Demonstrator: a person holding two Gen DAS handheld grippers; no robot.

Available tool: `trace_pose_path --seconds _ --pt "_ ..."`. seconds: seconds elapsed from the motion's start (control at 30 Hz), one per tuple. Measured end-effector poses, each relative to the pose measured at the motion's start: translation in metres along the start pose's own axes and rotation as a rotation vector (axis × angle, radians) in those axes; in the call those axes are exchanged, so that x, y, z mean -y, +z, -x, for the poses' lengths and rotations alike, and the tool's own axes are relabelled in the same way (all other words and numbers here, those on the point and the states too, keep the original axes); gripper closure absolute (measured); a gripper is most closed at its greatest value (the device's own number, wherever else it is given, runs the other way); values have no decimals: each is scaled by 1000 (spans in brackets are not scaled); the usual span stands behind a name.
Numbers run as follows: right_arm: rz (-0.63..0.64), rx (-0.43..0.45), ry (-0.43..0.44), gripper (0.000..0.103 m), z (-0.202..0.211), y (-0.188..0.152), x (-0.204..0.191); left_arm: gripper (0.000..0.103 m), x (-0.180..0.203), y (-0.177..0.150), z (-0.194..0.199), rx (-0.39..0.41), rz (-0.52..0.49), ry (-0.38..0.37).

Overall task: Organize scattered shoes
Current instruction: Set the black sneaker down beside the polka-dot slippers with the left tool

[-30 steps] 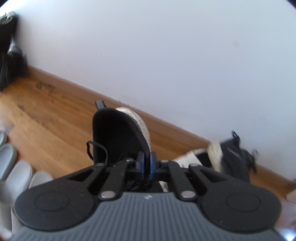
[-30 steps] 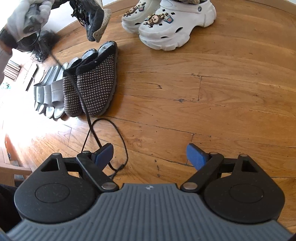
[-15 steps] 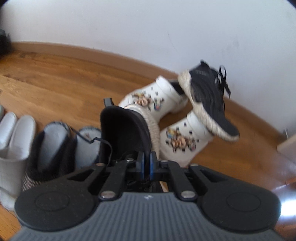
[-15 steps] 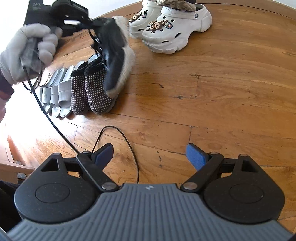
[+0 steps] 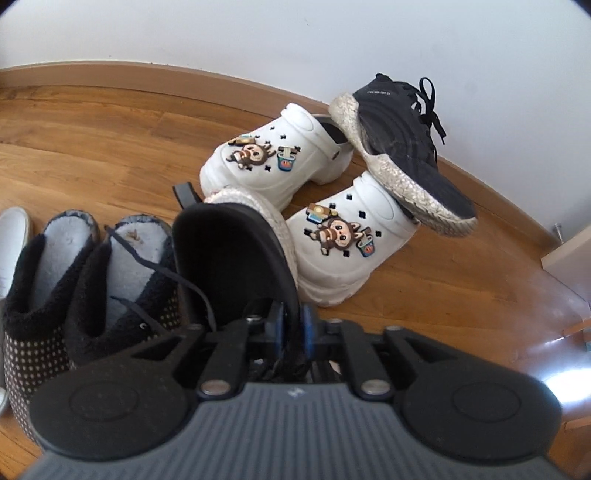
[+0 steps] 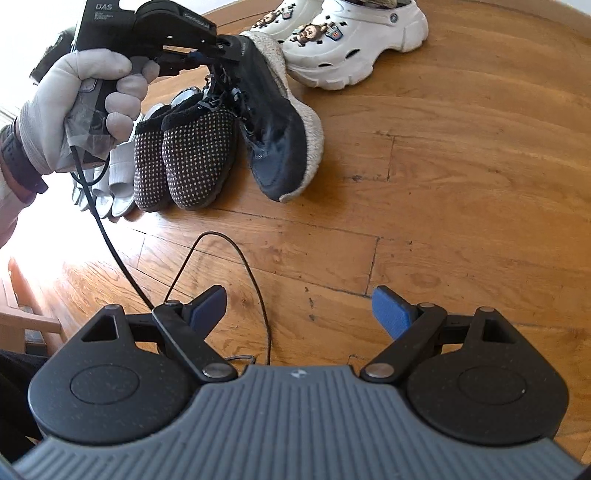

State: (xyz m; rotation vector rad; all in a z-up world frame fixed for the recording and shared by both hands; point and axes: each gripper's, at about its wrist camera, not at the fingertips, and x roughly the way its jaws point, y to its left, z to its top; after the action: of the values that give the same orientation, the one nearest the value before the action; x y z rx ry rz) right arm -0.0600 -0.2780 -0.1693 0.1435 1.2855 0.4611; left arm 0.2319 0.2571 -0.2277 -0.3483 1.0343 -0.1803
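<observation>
Partly done, by the look of the floor point(image 6: 443, 184): grey slides point(image 6: 118, 184) and dotted slippers point(image 6: 192, 155) already lined up side by side in a row. Left tongs point(image 5: 291, 325) pressed onto the heel collar of a black sneaker point(image 6: 273, 140), held toe-down just beside the slippers, apparently clear of the floor though hard to tell, seemingly headed for the next slot in the row. Right tongs point(image 6: 299, 306) spread wide and empty, hovering over bare floor near a loose cable point(image 6: 236, 258). Still left, judging from here: second sneaker point(image 5: 402, 147) lying tilted across the white clogs point(image 5: 332, 236) by the wall point(image 5: 258, 29), to be fetched and paired; clogs themselves standing apart from the row
</observation>
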Motion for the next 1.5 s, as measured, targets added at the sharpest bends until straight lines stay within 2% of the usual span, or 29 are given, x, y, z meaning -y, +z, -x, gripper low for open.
trace_pose_path --seconds 0.13,0.17,0.2,0.4,0.57,0.67,0.7,0.77,0.83,0.97,1.1,1.17,1.2,1.23,1.3,1.5 --pt "151 81 -66 15 -2 8 -20 52 -1 2 10 42 -44 32" --pt "241 134 -92 15 -8 15 -33 51 0 3 12 51 -57 44" --pt "288 162 -99 15 -12 19 -40 51 -4 6 18 60 -48 58" --pt "524 289 -153 15 -62 64 -89 42 -42 20 65 198 87 33" --pt "650 330 -186 6 -110 96 -115 37 -64 20 93 255 105 55" --pt "674 282 -194 8 -152 119 -124 34 -69 17 100 269 78 72" --pt "665 267 -198 12 -162 124 -124 34 -69 17 101 270 67 78" --pt "624 226 -218 30 -178 131 -123 34 -73 16 100 266 61 81" --pt "567 196 -260 28 -190 134 -116 34 -79 16 98 261 78 71" --pt "414 170 -207 33 -189 142 -91 34 -96 19 90 239 118 70" --pt "190 101 -37 44 -183 145 -59 34 -109 20 88 238 131 70" --pt "88 32 36 55 -190 140 -53 34 -115 19 90 238 131 68" --pt "37 -4 62 56 -196 130 -55 34 -117 18 91 238 130 68" --pt "23 -3 52 56 -198 125 -57 34 -118 18 92 243 129 71" --pt "-39 40 57 56 -198 115 -57 34 -121 17 92 243 130 69" --pt "-201 -3 60 56 -194 112 -56 33 -129 12 88 226 136 78"
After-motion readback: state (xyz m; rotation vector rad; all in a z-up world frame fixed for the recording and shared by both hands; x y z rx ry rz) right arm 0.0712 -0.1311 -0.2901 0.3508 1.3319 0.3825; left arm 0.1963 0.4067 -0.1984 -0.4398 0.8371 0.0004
